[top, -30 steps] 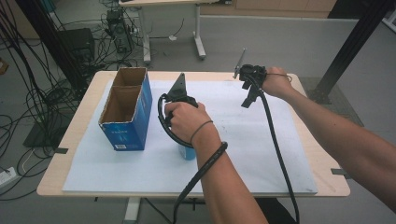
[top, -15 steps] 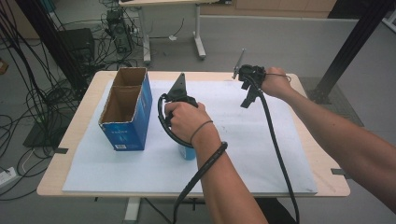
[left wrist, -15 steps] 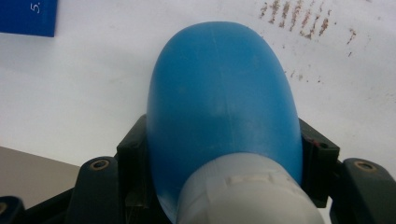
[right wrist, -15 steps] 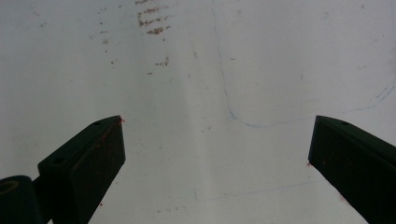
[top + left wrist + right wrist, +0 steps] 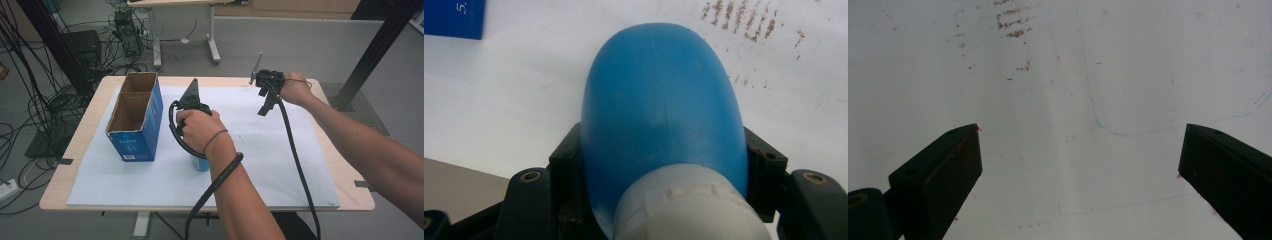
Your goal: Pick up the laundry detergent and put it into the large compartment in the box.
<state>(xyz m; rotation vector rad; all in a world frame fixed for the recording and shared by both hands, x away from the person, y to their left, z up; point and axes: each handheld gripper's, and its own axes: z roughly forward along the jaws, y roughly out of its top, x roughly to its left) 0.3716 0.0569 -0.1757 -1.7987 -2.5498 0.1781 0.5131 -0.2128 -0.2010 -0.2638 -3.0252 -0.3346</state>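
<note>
A: Lab floor, cables trailing at the left, second desk behind. Wooden table [image 5: 80,165] covered by a white sheet [image 5: 280,165], scuffed with brown flecks and faint pen lines. Where's your bottle?

B: In your left gripper [image 5: 659,200]. The jaws are clenched on the blue bottle [image 5: 664,105] just below its pale grey cap [image 5: 684,210]. From the high view the bottle [image 5: 202,163] sits under your left hand [image 5: 197,127], low over the sheet, just right of the blue cardboard box [image 5: 135,120]. Can't tell whether its base touches the sheet.

A: And the right?

B: Your right gripper [image 5: 1080,165] is released, jaws wide apart, nothing between them, bare sheet below. From above it hangs [image 5: 265,92] near the far right edge of the table, well apart from the bottle.

A: Materials?

B: Bottle looks like smooth matte plastic, rounded shoulder, oval body with a faint mould seam. Slick, I'd judge. Box is open-topped corrugated card, split into two compartments, both look empty.

A: What could go wrong?

B: Your grip is high, at the neck. On a curved, smooth wall the pads may slide, and the body could swing or twist out if you tilt it fast. Squeeze harder and a soft bottle may buckle. If you head for the box, the thin card wall could catch the base and tip the box. Your cable [image 5: 210,190] could also drag.
</note>
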